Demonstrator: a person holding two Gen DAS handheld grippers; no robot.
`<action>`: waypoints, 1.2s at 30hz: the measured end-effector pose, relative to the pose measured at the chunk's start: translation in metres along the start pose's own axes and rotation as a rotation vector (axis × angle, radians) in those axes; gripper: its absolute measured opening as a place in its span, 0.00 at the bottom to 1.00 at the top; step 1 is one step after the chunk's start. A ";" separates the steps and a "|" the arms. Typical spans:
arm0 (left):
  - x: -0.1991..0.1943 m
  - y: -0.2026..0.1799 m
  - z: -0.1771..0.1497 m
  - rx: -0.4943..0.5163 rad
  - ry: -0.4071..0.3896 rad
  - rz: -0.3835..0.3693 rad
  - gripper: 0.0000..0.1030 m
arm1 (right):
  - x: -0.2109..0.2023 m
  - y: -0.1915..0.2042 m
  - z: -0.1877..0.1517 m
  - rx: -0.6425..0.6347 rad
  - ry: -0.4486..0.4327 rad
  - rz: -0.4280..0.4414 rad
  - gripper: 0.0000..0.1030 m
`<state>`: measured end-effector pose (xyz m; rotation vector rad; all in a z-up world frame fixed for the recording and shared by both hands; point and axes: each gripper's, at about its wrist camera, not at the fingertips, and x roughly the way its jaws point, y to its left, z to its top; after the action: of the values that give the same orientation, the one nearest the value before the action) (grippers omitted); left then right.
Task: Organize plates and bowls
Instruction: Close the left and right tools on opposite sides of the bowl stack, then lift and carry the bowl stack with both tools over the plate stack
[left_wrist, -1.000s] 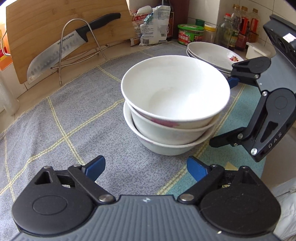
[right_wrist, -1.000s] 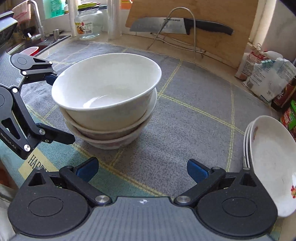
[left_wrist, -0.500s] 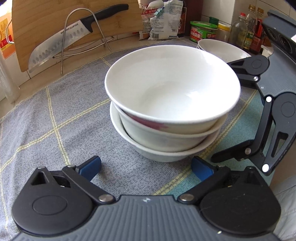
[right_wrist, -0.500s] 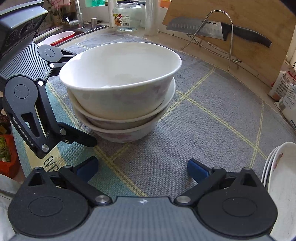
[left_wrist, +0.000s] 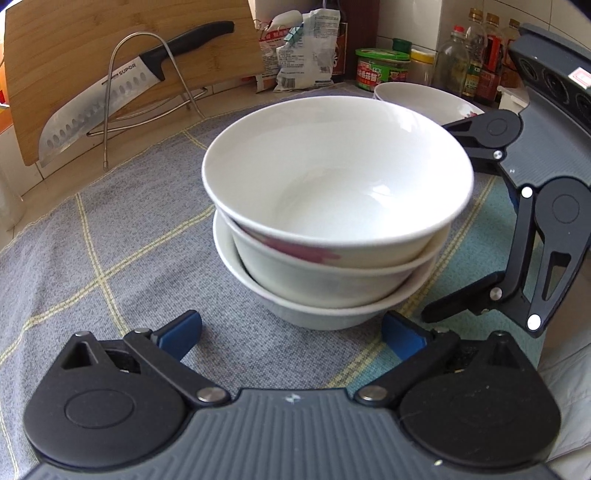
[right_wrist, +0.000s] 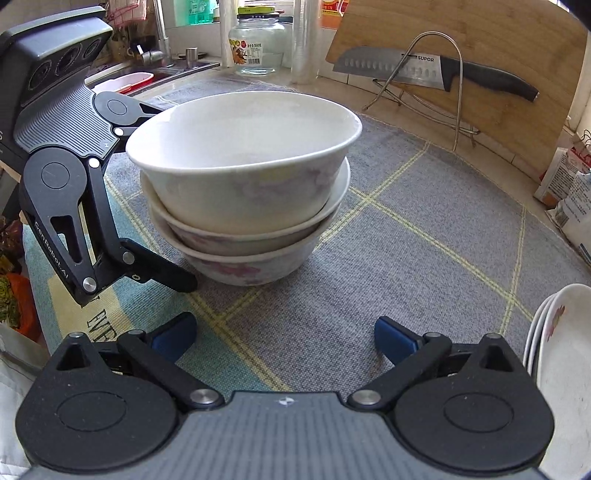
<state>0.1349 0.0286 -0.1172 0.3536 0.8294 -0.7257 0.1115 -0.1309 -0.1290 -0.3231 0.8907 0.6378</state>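
Three white bowls with pink flower prints are nested in a stack on a grey checked mat. My left gripper is open, its blue fingertips just short of the lowest bowl, and nothing lies between them. My right gripper is also open and empty, facing the stack from the other side. In each view the other gripper stands beside the bowls, one finger passing behind the top rim and one low by the base. A pile of white plates lies to the right of my right gripper and shows behind the bowls.
A wooden cutting board leans at the back with a large knife on a wire rack. Food packets, a green-lidded tub and bottles line the wall. A glass jar and a sink lie beyond the mat.
Both grippers have drawn closer to the bowl stack, which now looms larger. The right view has swung left, pushing the plates to its edge. The left jaws spread slightly wider.
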 end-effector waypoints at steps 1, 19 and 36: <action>0.001 0.001 0.001 0.013 -0.001 -0.011 1.00 | 0.001 0.000 0.002 -0.004 0.001 0.003 1.00; 0.003 0.023 0.005 0.309 -0.030 -0.214 0.93 | 0.013 0.000 0.046 -0.158 0.043 0.075 1.00; 0.013 0.028 0.021 0.377 0.025 -0.363 0.81 | 0.017 -0.004 0.056 -0.255 0.072 0.204 0.87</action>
<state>0.1721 0.0305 -0.1136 0.5572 0.7876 -1.2249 0.1571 -0.0988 -0.1092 -0.4903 0.9192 0.9365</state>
